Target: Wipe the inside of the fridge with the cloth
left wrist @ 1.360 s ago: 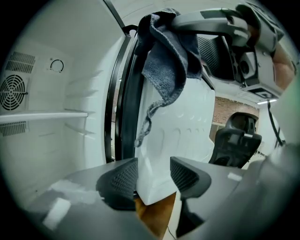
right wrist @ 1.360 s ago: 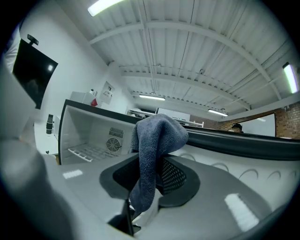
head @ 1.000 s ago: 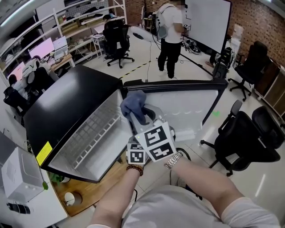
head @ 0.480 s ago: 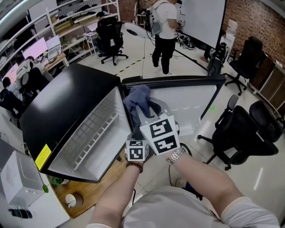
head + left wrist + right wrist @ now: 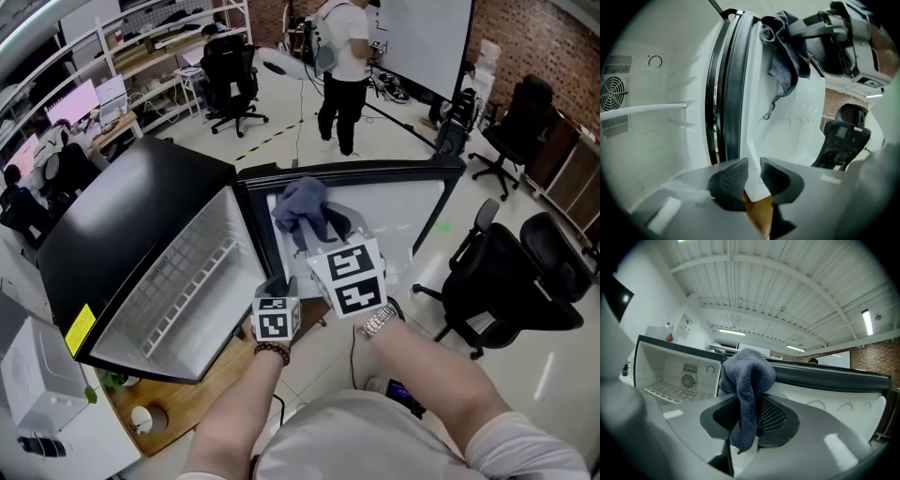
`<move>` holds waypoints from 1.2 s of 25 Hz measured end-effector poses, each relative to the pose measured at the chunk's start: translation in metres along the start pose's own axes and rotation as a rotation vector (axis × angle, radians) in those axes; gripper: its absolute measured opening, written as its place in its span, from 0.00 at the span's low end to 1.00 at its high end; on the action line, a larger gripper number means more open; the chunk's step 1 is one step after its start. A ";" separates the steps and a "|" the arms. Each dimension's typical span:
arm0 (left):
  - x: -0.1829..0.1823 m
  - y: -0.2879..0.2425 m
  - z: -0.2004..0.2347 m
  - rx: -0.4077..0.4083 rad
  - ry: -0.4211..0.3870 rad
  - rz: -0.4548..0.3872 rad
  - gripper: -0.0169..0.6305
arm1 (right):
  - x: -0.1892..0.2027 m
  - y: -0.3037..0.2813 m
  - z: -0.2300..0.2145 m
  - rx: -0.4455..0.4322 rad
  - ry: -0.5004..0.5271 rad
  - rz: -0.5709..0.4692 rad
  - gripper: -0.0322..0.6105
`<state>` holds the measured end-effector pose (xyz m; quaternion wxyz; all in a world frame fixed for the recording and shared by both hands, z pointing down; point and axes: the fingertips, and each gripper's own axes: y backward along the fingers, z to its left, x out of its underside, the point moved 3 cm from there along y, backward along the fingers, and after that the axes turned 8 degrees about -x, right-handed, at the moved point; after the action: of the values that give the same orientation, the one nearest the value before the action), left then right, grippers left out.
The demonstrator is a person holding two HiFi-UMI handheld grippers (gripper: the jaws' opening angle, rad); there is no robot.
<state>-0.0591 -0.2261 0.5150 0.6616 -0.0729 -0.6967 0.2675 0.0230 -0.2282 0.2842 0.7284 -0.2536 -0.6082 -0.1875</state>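
Now, left tool [image 5: 753, 169] just closed on the door edge [image 5: 753, 140]; right tool [image 5: 749, 417], clamping the cloth [image 5: 747, 369], should wipe flat inside the fridge [image 5: 141, 211].

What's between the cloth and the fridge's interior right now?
The door's black seal and the edge of its white liner; the left gripper view shows both between the cloth and the fridge interior.

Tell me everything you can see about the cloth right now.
The cloth is a blue-grey, terry-looking rag, bunched and limp. The right gripper pinches it between its jaws, with a rounded wad above them and a tail hanging below. It sits in front of the white inner side of the open fridge door, near the hinge; whether it touches the door is unclear.
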 end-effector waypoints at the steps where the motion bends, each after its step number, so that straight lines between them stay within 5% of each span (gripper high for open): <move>1: 0.000 0.000 0.000 -0.003 0.003 -0.001 0.15 | 0.002 0.003 -0.007 0.010 -0.007 0.001 0.21; 30: 0.001 0.003 0.002 -0.071 0.021 -0.006 0.14 | 0.039 0.108 -0.157 0.288 -0.061 0.025 0.21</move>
<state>-0.0619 -0.2240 0.5148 0.6666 -0.0969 -0.6992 0.2398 0.2175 -0.2339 0.2870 0.7407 -0.1598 -0.6475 -0.0812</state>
